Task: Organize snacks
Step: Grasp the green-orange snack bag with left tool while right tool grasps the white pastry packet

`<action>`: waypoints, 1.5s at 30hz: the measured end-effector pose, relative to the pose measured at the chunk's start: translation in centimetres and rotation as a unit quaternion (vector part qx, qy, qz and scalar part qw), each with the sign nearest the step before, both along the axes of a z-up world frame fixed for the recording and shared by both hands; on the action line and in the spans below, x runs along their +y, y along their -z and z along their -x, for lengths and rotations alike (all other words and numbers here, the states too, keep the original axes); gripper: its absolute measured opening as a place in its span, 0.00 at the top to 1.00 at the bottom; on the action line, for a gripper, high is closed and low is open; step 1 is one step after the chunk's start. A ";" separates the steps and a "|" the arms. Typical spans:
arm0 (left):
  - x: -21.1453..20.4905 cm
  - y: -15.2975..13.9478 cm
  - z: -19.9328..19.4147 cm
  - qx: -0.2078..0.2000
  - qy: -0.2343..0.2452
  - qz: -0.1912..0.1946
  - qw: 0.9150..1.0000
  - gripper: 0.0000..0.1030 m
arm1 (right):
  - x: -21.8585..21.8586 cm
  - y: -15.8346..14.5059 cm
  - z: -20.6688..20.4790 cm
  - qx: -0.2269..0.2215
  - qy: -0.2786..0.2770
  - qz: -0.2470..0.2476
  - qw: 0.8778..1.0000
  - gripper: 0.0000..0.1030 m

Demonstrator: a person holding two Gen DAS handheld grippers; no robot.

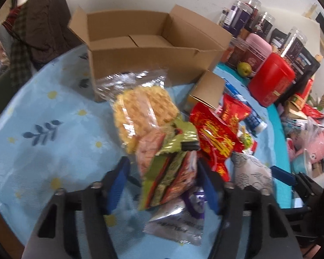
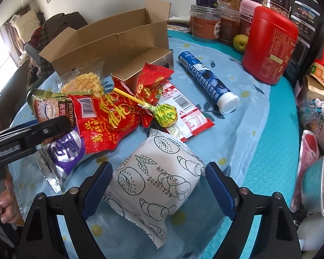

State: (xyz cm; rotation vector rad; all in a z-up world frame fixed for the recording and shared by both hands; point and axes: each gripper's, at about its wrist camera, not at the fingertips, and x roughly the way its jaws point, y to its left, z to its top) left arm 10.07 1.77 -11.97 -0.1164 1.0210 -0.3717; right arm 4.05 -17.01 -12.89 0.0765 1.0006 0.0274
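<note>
1. Your left gripper (image 1: 162,168) straddles a green-and-red snack packet (image 1: 168,172). The right pad looks against the packet's edge, the left pad shows a gap, so can't tell if it's clamped yet.
2. That packet lies on top of a silver/purple packet (image 1: 179,222), w/ a waffle pack (image 1: 144,108) just beyond it and a red foil bag (image 1: 213,138) to its right.
3. Your right gripper (image 2: 158,185) is released: jaws wide, standing either side of the white bread pack (image 2: 155,177) w/ line drawings. Left pad is close to the pack's edge, right pad is clear of it. Pack rests flat on the blue floral cloth (image 2: 237,112).
4. The open cardboard box (image 1: 140,49) sits at the back of the table, flaps up, nothing visible inside — a small gold box (image 2: 144,69) lies just in front.
5. In the right view, a lollipop (image 2: 165,115) rests on the red bags; a blue tube (image 2: 207,84) lies on its side nearby, apart from the pile.
6. A red canister (image 2: 270,45), a green fruit (image 2: 240,43) and jars stand at the far-right edge.
7. Your hand (image 2: 6,198) shows at the lower left, on the left gripper's handle.
</note>
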 end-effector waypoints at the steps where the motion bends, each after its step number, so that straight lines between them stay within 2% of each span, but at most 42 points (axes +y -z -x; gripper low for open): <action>1: -0.2 0.1 0.0 0.004 0.005 0.006 1.000 0.55 | 0.0 0.0 0.0 0.000 0.000 0.000 1.000 0.15; 5: -0.6 -0.2 0.8 -0.010 0.019 -0.008 1.000 0.61 | 0.1 -0.2 0.2 -0.003 -0.004 -0.008 1.000 0.22; 8: -0.5 -0.5 1.7 -0.016 0.021 -0.011 1.000 0.63 | 0.4 -0.3 0.8 -0.008 -0.012 -0.008 1.000 0.31; 17: 0.4 -1.0 5.4 -0.023 0.031 -0.022 0.999 0.67 | 1.6 -0.4 3.4 -0.017 -0.030 -0.010 0.999 0.37; 23: 1.0 -1.1 7.7 -0.020 0.033 -0.023 0.999 0.67 | 2.5 -0.3 5.3 -0.012 -0.050 -0.016 0.999 0.38; 29: 0.7 -0.5 7.6 -0.014 0.029 -0.021 0.999 0.67 | 2.9 -0.2 6.0 -0.009 -0.059 -0.014 0.998 0.37; 31: 0.4 0.0 7.1 0.000 0.028 -0.024 0.999 0.64 | 2.8 -0.1 5.8 -0.004 -0.055 -0.018 0.998 0.33; 34: 0.2 0.7 6.3 0.002 0.011 -0.052 0.999 0.52 | 2.6 0.3 5.4 0.005 -0.048 -0.018 0.999 0.25; 37: 0.2 1.5 5.3 0.008 0.002 -0.065 0.998 0.49 | 2.6 0.6 5.2 0.010 -0.046 -0.017 0.999 0.19; 39: 0.2 2.0 4.8 0.013 0.001 -0.066 0.998 0.47 | 2.8 0.8 4.9 0.015 -0.045 -0.012 0.999 0.18; 43: -0.1 2.1 4.4 0.001 0.010 -0.074 0.997 0.47 | 3.0 1.6 4.3 0.029 -0.044 -0.003 0.999 0.18; 45: -0.1 2.0 4.6 -0.011 0.018 -0.066 0.998 0.47 | 3.1 1.8 4.1 0.031 -0.044 0.007 0.998 0.18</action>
